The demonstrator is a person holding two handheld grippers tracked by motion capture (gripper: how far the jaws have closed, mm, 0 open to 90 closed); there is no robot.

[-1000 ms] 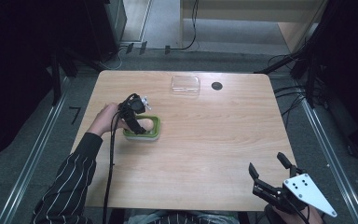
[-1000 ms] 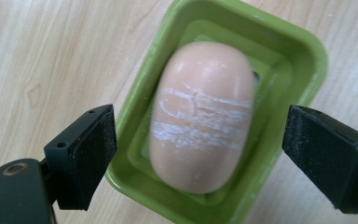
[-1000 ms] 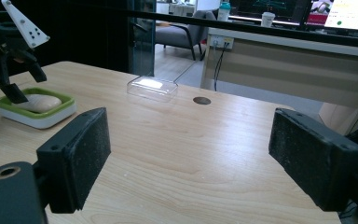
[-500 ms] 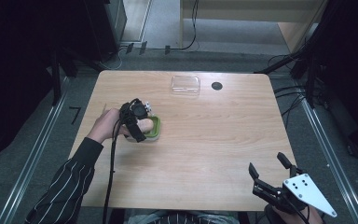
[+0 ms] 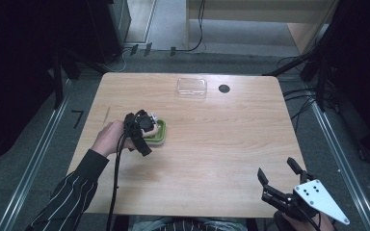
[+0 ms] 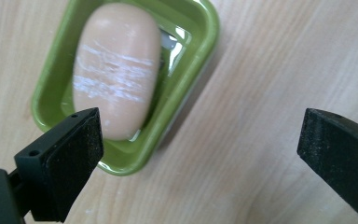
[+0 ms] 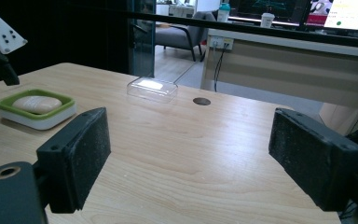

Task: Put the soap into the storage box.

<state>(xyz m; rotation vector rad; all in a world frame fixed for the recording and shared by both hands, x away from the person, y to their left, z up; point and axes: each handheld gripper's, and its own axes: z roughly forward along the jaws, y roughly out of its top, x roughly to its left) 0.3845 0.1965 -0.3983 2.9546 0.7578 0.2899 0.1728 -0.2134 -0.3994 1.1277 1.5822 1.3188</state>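
**On the counter: left gripper above the soap dish, right gripper at the near edge**

On the left half of the wooden counter [image 5: 212, 139] stands a green soap dish [image 5: 158, 132] with a white base. A pale peach bar of soap [image 6: 115, 70] lies inside it, its top marked with whitish scuffs. In the left gripper view the bar occupies most of the dish's well, and the dish sits to the left of centre between the fingers.

The left gripper [image 5: 142, 132] is held directly over the dish by a hand [image 5: 110, 138] emerging from a striped sleeve [image 5: 70, 197]; its cable trails back toward the near edge. Its fingers [image 6: 70, 149] are spread wide apart and grip nothing. One finger overlaps the dish's near rim in its own view; whether it touches the rim cannot be determined.

The right gripper [image 5: 280, 179] is at the near right corner of the counter, well apart from the dish, with its grey three-cornered plate on top. Its fingers [image 7: 77, 156] are likewise wide apart and empty.

A clear plastic lid [image 5: 191, 88] lies near the far edge of the counter. Just beside it, to the right, is a dark round grommet [image 5: 224, 88].
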